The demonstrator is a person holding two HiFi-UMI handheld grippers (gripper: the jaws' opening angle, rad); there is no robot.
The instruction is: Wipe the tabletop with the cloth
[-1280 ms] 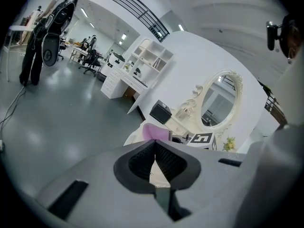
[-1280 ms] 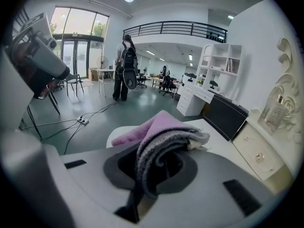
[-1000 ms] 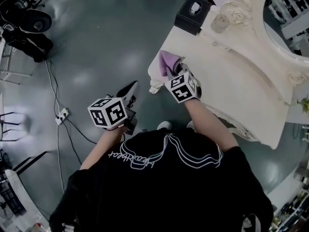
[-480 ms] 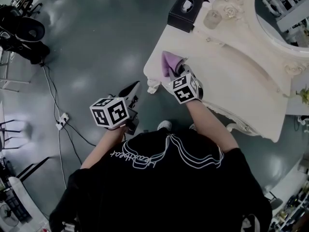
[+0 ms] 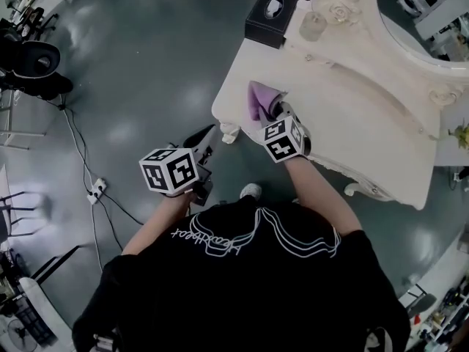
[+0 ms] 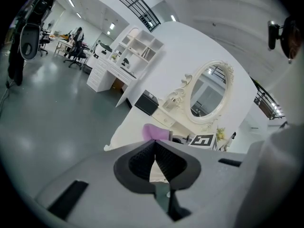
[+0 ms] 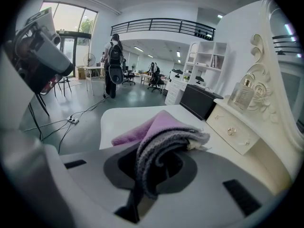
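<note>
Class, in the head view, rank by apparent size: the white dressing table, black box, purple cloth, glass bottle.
1. white dressing table
2. black box
3. purple cloth, partly hidden, so close to the box
4. glass bottle

Right gripper reaches forward, jaws clamped on cloth; left gripper hangs back, jaws seemingly touching

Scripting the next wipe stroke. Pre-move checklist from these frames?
1. Grip: right gripper jaws clamp the cloth: ok.
2. Contact: cloth lies on the tabletop near its corner: ok.
3. Spread: cloth bunched, not flat: not ok.
4. Other hand: left gripper held off the table, jaws shut, empty: ok.
5. Path: black box and glass bottle stand apart from the cloth: ok.
6. Pressure on the surface: cannot tell.
</note>
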